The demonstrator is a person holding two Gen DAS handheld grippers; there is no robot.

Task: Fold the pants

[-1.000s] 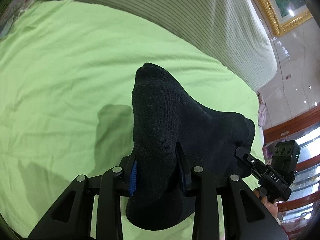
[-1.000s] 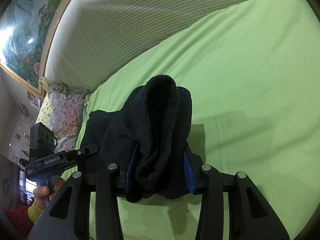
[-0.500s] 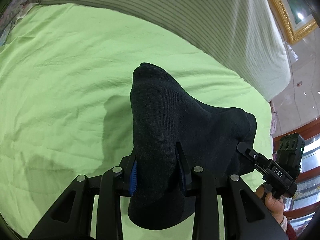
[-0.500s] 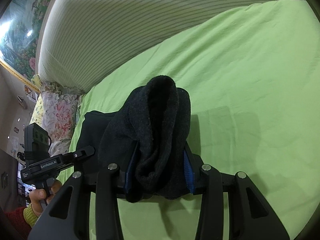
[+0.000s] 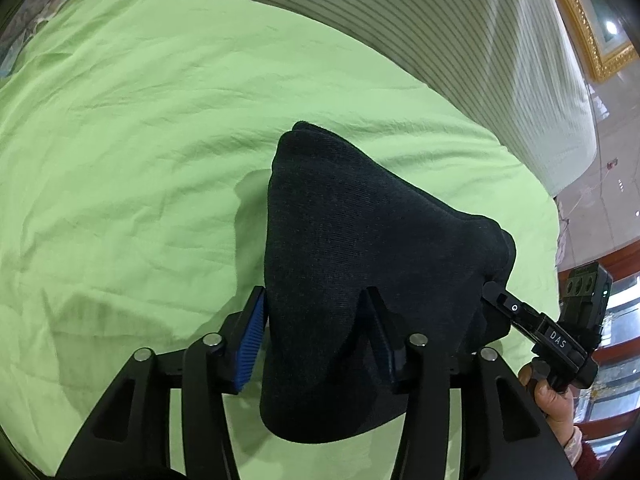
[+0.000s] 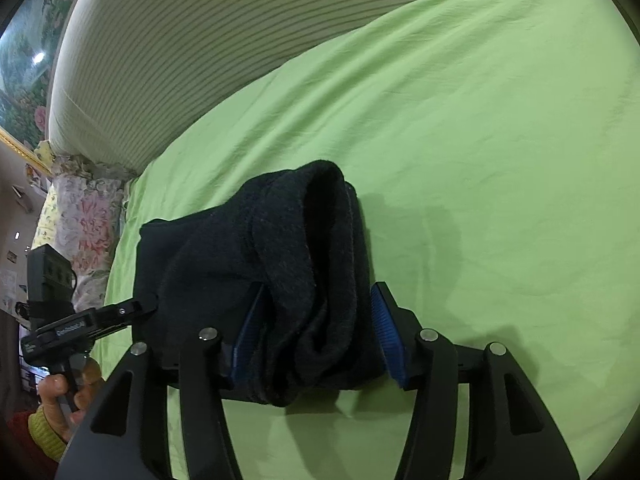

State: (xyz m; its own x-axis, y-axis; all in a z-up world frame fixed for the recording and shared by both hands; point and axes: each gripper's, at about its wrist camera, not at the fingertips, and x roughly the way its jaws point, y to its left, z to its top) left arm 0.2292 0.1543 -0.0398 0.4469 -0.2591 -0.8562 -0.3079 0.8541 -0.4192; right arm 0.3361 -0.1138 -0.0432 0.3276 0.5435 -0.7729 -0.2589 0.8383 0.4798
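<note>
The pants [image 5: 360, 264] are a dark knit bundle, already doubled over, hanging between my two tools above the bed [image 5: 132, 128]. My left hand-held gripper [image 5: 316, 332] has its blue pads [image 5: 250, 344] closed on one thick end of the roll. My right hand-held gripper [image 6: 316, 320] is clamped the same way on the other end, where the layered edges [image 6: 324, 200] stand up between its pads. In each view the other tool shows at the side, its tip against the cloth.

Compared with a second ago, the green sheet fills more of both views and the bundle's shadow [image 5: 248, 196] sits close beside the cloth. I take that to mean I have been lowering the bundle toward the bed, grips unchanged. In my judgement the fold is well along and the step in hand is setting the bundle down flat. The cloth looks soft and thick, so it may spring open on release unless I press it first.

Beyond the sheet lies a striped bolster [image 6: 208, 52], with a floral pillow [image 6: 86, 220] at its end. A gilt-framed picture [image 5: 580, 24] hangs further off.

Readable writing: "DAS" [image 5: 557, 339] on the right tool seen from the left camera. On the left tool seen from the right camera there is a label that looks like "GenRobot.AI" [image 6: 70, 327], though it is small.
</note>
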